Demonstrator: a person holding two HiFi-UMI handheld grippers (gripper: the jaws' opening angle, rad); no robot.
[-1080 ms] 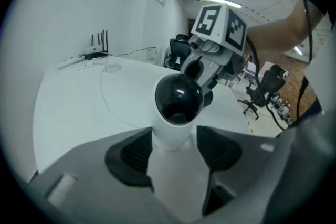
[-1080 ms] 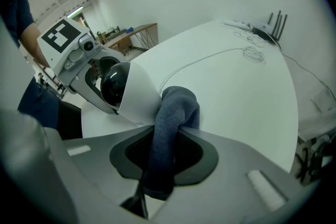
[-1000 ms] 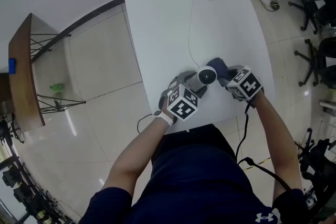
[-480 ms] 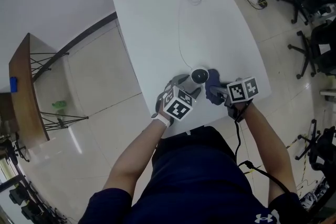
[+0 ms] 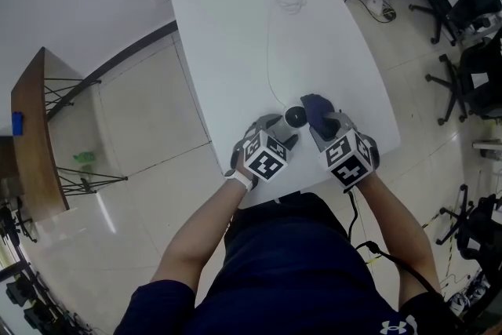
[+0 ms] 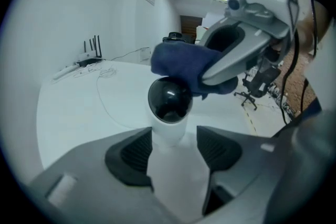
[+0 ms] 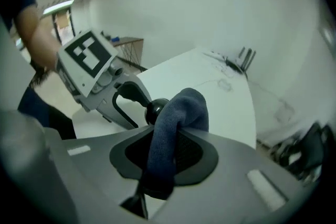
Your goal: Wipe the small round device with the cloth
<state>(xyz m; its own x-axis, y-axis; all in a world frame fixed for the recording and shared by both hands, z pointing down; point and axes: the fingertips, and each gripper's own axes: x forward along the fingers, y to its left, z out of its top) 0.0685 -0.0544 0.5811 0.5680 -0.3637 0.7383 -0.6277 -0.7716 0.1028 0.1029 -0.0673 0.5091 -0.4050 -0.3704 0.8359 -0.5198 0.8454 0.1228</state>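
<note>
My left hand-held gripper (image 5: 276,136) is closed on the white stem of the small round device (image 5: 295,117), holding it over the counter's (image 5: 235,27) near edge with its glossy black dome at the far end. My right hand-held gripper (image 5: 323,124) pinches the dark blue cloth (image 5: 317,106). The cloth's folded end sits just right of the dome, seemingly touching it, so I judge the wipe runs leftward.

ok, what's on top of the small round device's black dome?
A dark blue cloth, pinched in the right gripper, lies over the top right of the glossy black dome. The dome's front is bare; the patch under the cloth is hidden.
</note>
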